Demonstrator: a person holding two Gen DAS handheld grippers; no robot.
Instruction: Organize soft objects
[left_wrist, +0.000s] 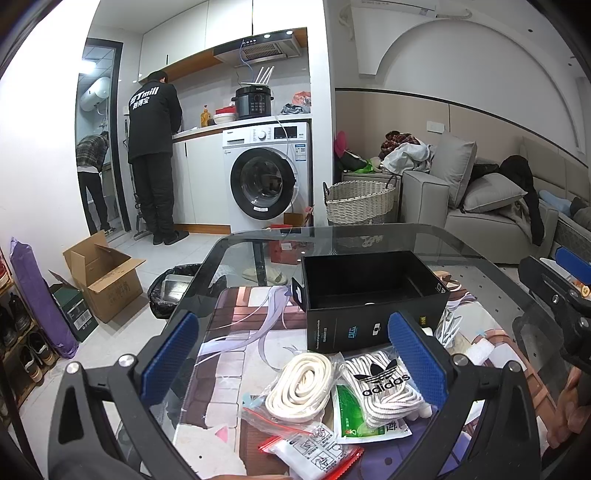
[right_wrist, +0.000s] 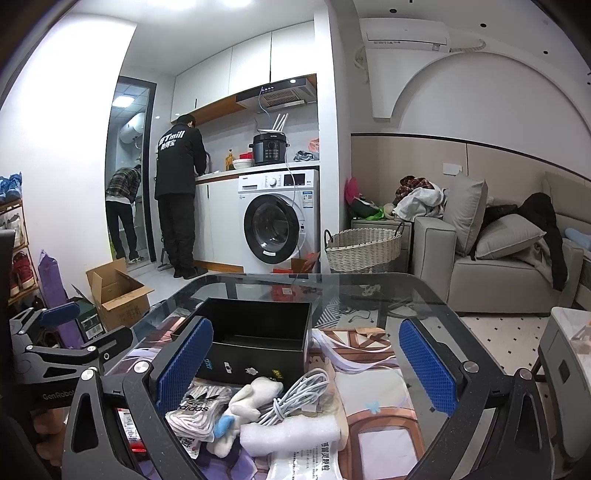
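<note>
Both grippers spread wide, empty: left gripper (left_wrist: 295, 354), right gripper (right_wrist: 306, 365). Bagged laces (left_wrist: 384, 387) at table near edge, beside black box (left_wrist: 369, 295). Light, floppy, slippery plastic; pinch mid-bundle probably.

A home: washing machine (left_wrist: 264, 177) beneath kitchen counter, sofa (right_wrist: 506, 266), laundry basket (left_wrist: 360, 201)

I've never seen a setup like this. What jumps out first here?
An open black box stands empty on the glass table. In front of it lies a heap of soft things: coiled white laces, a white cable, a small plush toy. Blue-padded open grippers frame each view.
</note>
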